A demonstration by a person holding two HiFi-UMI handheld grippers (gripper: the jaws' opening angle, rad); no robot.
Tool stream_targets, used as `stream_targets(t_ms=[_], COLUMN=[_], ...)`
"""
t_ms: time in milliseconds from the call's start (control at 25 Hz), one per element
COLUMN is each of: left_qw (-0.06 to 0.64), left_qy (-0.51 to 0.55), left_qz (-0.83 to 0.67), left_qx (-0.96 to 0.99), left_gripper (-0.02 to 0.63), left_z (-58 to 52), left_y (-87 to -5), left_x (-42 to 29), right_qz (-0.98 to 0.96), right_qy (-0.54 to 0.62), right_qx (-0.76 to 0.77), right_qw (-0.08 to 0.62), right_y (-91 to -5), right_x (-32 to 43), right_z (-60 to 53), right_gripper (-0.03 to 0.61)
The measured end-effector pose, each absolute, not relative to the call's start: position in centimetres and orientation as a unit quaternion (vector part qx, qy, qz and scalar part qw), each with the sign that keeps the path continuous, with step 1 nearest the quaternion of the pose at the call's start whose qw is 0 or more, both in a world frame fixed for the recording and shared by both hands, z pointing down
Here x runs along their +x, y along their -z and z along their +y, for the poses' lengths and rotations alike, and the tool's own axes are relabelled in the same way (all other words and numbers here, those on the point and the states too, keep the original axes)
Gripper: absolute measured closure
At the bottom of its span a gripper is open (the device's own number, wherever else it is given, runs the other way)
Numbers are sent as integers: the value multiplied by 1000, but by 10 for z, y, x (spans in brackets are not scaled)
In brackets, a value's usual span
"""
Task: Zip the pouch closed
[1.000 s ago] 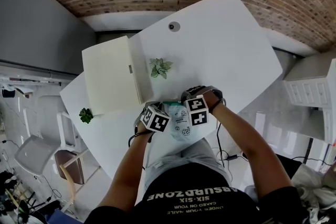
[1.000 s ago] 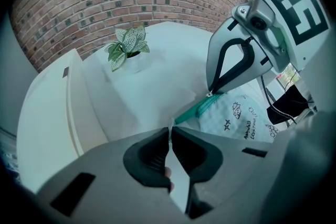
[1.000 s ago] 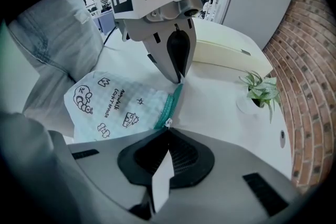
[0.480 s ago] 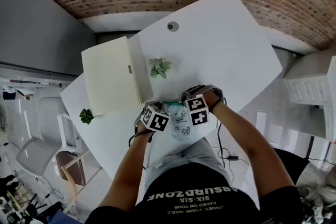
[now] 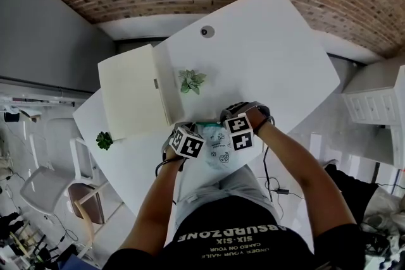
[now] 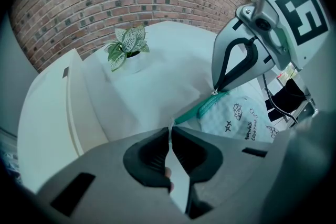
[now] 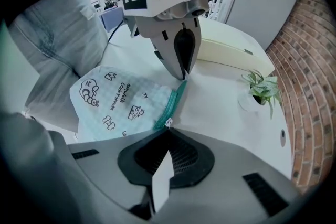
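A pale mint pouch (image 5: 218, 147) with cartoon prints lies on the white table (image 5: 278, 66) in front of the person. Its teal zipper (image 7: 173, 103) runs along the far edge between the two grippers. My left gripper (image 6: 170, 132) is shut on the zipper's left end, at the pouch's corner (image 6: 185, 116). My right gripper (image 7: 168, 127) is shut at the right end of the zipper, on the small white zipper pull (image 7: 168, 123). Both grippers point steeply down. In the head view the marker cubes (image 5: 188, 143) hide the fingertips.
A cream box (image 5: 133, 95) lies to the left of the pouch. Beyond the pouch a small potted plant (image 5: 193, 81) stands in a white pot. Another small plant (image 5: 104, 139) sits near the table's left edge. The person's lap is just behind the near edge.
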State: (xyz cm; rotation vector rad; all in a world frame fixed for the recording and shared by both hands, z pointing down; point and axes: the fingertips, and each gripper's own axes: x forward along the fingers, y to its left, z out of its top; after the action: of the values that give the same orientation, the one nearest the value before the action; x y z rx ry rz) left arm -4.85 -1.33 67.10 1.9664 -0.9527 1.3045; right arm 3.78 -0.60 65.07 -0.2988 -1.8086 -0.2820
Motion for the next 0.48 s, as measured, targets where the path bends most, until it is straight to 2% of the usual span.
stream_targets(t_ms=[480], left_qw=[292], left_qy=[-492], left_qz=[-360], left_qx=[737], left_gripper=[589], left_z=[-13], left_y=[-672], left_x=[-48], right_qz=[-784], right_qy=[121], right_qx=[-126], right_qw=[596], right_y=[-649], right_x=[39], right_z=[-4], right_gripper=[578])
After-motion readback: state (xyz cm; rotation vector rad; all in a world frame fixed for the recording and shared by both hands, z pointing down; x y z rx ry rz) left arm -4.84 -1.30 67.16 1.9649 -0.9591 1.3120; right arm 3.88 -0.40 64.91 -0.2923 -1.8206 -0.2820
